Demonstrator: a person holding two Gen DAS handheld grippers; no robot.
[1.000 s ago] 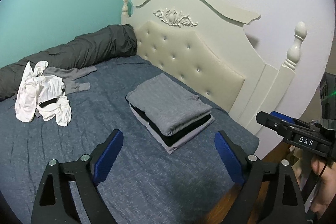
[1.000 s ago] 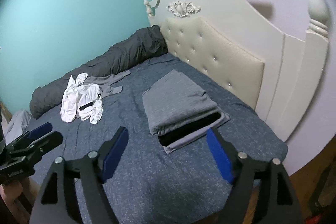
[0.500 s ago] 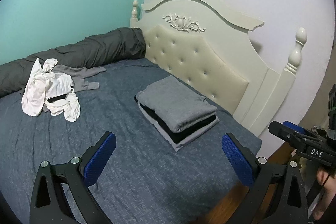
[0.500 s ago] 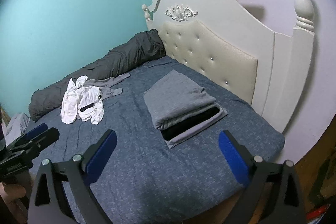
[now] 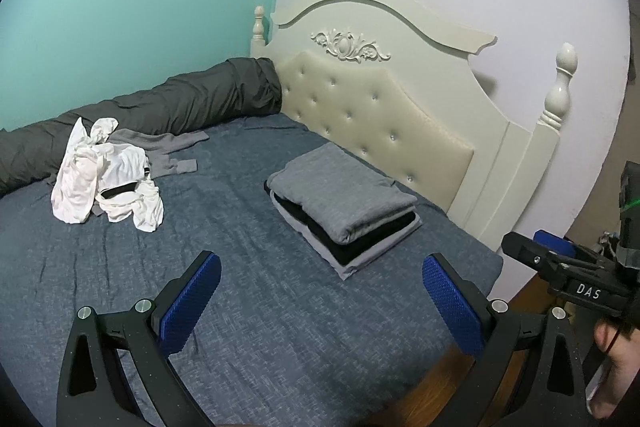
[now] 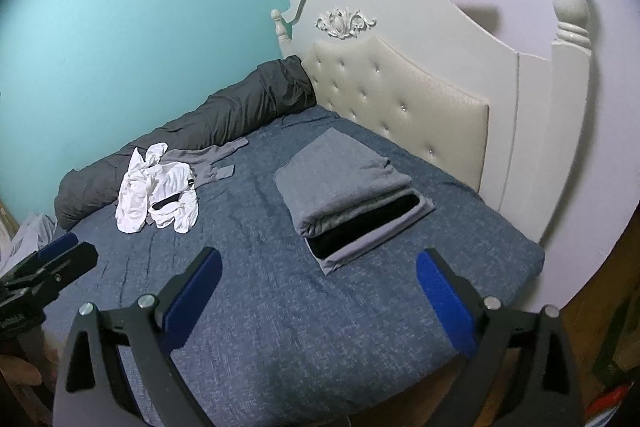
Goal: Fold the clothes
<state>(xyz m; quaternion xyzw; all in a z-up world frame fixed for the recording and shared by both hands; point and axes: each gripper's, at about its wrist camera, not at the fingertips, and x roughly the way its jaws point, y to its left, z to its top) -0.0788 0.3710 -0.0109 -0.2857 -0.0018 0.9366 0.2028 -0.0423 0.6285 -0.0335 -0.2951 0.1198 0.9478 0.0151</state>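
Two claws hang over the near part of the bed (image 5: pixel 280 327), both spread wide with nothing between their blue pads; the left claw (image 5: pixel 320 301) and the right claw (image 6: pixel 318 291) each look across the blue-grey cover toward the headboard (image 5: pixel 384 115). A folded stack (image 5: pixel 344 203), grey on top with black and lighter grey layers beneath, sits ahead and slightly right of both, near the headboard; it looks done. What seems left is the crumpled white garment (image 5: pixel 106 179), which lies well apart from the stack, ahead and to the left of both claws, beside the dark rolled duvet (image 5: pixel 160 107) along the teal wall; a flat grey garment (image 5: pixel 168 147) lies partly under it and touching it. In the right wrist view the left claw's tip shows at the left edge, on the heap's side; so the left claw is likely the nearer one for the reach. The heap has no clear long axis, being bunched; the grey piece beneath stretches toward the headboard; a pinch there risks taking both fabrics together.
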